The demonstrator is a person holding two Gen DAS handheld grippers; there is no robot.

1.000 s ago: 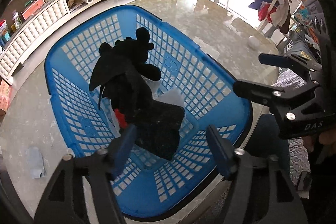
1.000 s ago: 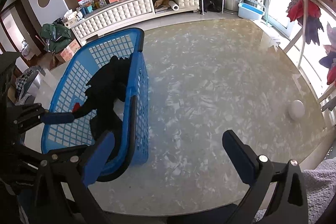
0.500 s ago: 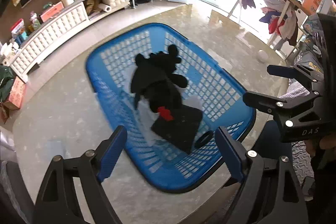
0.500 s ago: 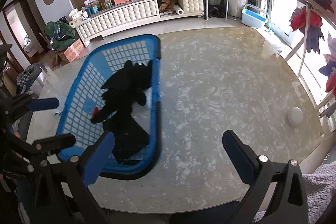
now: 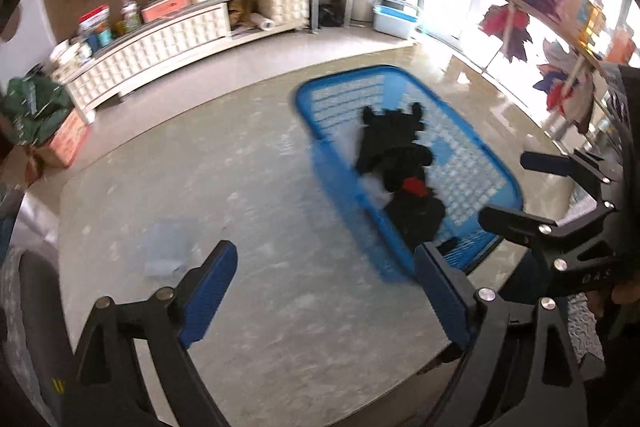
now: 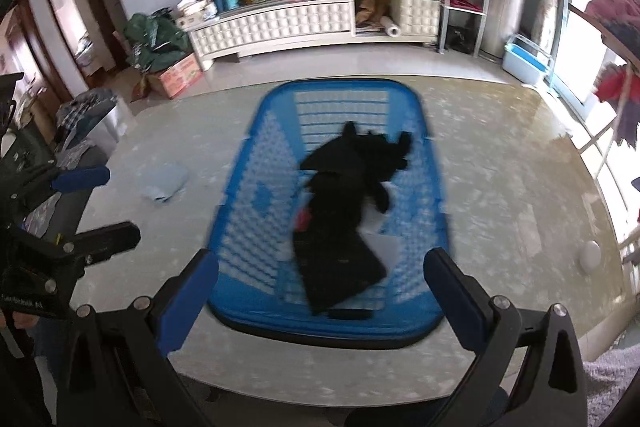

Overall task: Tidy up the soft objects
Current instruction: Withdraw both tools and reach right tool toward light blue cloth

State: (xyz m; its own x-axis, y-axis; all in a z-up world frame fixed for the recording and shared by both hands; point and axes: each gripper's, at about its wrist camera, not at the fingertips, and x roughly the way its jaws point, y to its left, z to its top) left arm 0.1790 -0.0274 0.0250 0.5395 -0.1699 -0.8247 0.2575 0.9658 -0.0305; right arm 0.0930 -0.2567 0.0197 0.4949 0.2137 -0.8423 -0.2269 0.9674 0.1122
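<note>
counting first: one blue basket (image 6: 256, 203) on the marble worktop (image 6: 500, 187), one black plush toy (image 6: 360, 163) lying inside it, one black folded cloth (image 6: 340, 263) under and below the toy, also in the basket. one pale blue cloth (image 6: 164, 183) lies loose on the worktop, well apart from the basket on its left. one small white round object (image 6: 590, 255) sits near the worktop's right edge.

two grippers, both mine. left gripper (image 5: 324, 295): jaws released, spread wide, nothing between them, over bare worktop beside the basket. right gripper (image 6: 320, 291): jaws released as well, spread wide, holding nothing, the near end of the basket showing between them.

hard to make out: both views are motion-blurred, so the basket's mesh smears. a small red patch (image 6: 304, 219) shows at the toy's side; cannot tell what it is. a pale sheet (image 6: 384, 247) peeks from under the black cloth, mostly covered. the basket's near rim is partly cut off by my right jaws. the pale blue cloth is a faint smear in the left view (image 5: 164, 251).
</note>
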